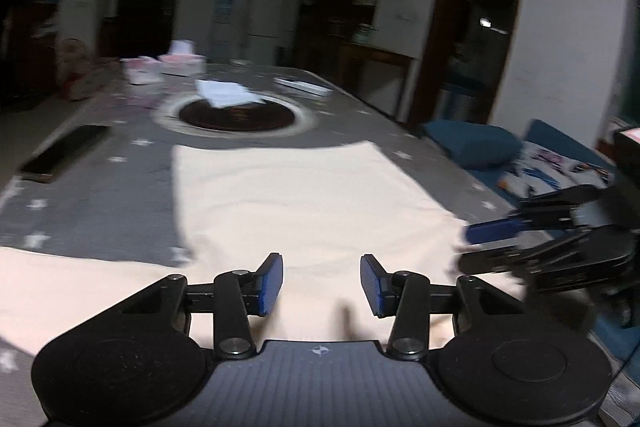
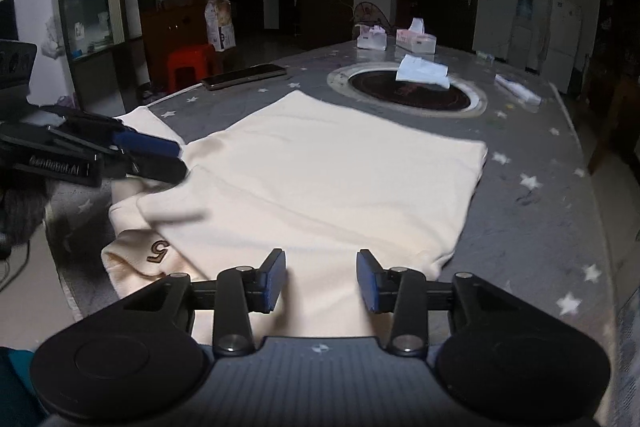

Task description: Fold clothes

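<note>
So the cream shirt (image 2: 320, 179) is lying flat on the counter (image 2: 540, 227), partly folded, and it starts right under both my claws and runs away toward the far side. My left claw (image 1: 322, 285) hangs over the near edge of it, jaws partway apart with nothing between them. Same deal with my right claw (image 2: 321, 281): moderate gap, only cloth below, not pinched.

The right view catches stuff the left one misses: a brown number on the near-left corner of the shirt, plus a red stool (image 2: 190, 65) off the counter's left side. The left view gets a blue cushion (image 1: 472, 143) off to the right instead.

Far end of the counter there's a pink tissue box (image 2: 416, 41) with a tissue sticking out of it, and a white folded paper (image 2: 422, 71) sits on the dark round inset (image 2: 412, 95).
</note>
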The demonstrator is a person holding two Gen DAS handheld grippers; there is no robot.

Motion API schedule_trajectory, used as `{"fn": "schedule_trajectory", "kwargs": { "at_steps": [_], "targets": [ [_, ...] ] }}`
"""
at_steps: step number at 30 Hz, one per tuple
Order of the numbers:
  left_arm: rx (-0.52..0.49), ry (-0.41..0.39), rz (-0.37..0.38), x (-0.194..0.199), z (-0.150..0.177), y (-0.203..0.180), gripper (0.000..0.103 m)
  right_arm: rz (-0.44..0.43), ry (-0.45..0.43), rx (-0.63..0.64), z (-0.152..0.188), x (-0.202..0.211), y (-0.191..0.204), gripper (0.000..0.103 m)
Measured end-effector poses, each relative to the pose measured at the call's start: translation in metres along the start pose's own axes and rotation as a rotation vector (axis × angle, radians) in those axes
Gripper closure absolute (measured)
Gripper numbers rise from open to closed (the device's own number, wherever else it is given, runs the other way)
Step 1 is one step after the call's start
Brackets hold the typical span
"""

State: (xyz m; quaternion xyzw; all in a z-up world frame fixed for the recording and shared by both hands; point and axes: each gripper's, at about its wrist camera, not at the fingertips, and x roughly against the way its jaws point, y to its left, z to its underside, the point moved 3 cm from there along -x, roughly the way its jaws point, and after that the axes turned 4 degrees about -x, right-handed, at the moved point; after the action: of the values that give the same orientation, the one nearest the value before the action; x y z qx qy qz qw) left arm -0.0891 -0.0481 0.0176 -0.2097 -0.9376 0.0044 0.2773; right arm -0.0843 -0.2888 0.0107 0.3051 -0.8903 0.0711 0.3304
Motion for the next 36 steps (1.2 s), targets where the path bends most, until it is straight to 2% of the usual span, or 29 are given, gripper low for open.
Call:
{"fn": "schedule_trajectory", "kwargs": {
  "at_steps": [3,5,8,10,14,18,21,22,26,32,34,36],
  "targets": [
    [-0.008,0.039,0.036,-0.010,0.011,-0.008,0.063,0.004,0.012,-0.005,0.010,-0.003,0.004,0.064],
    [-0.019,0.050,0.027,-0.014,0.018,-0.004,0.067,0.008,0.014,0.005,0.017,-0.002,0.005,0.064],
    [-0.015,0.055,0.017,-0.016,0.022,0.002,0.068,0.011,0.020,0.024,0.020,0.004,0.006,0.064],
    [-0.007,0.055,0.013,-0.015,0.021,0.003,0.068,0.008,0.019,0.017,0.016,0.007,0.004,0.064],
    [0.006,0.050,0.004,-0.012,0.020,0.003,0.068,0.035,-0.039,-0.022,-0.003,0.002,-0.006,0.064],
    [0.035,0.039,-0.019,-0.006,0.020,0.009,0.068,0.051,-0.024,-0.075,-0.004,-0.016,-0.020,0.063],
    [0.063,0.018,-0.069,0.007,0.020,0.021,0.067,0.060,-0.011,-0.089,-0.001,-0.021,-0.022,0.057],
    [0.076,0.012,-0.092,0.012,0.020,0.028,0.067,0.058,-0.019,-0.083,-0.001,-0.019,-0.019,0.051],
    [0.153,-0.019,-0.248,0.033,0.020,0.064,0.067,0.019,-0.049,-0.043,-0.003,-0.015,-0.002,0.044],
    [0.262,-0.026,-0.565,0.060,0.024,0.123,0.056,0.009,-0.020,-0.044,0.003,-0.029,0.009,0.042],
    [0.309,-0.017,-0.645,0.067,0.027,0.144,0.056,0.007,-0.030,-0.055,0.002,-0.025,0.010,0.042],
    [0.349,-0.010,-0.693,0.069,0.030,0.160,0.056,0.008,-0.040,-0.062,0.000,-0.022,0.010,0.042]
  ]
}}
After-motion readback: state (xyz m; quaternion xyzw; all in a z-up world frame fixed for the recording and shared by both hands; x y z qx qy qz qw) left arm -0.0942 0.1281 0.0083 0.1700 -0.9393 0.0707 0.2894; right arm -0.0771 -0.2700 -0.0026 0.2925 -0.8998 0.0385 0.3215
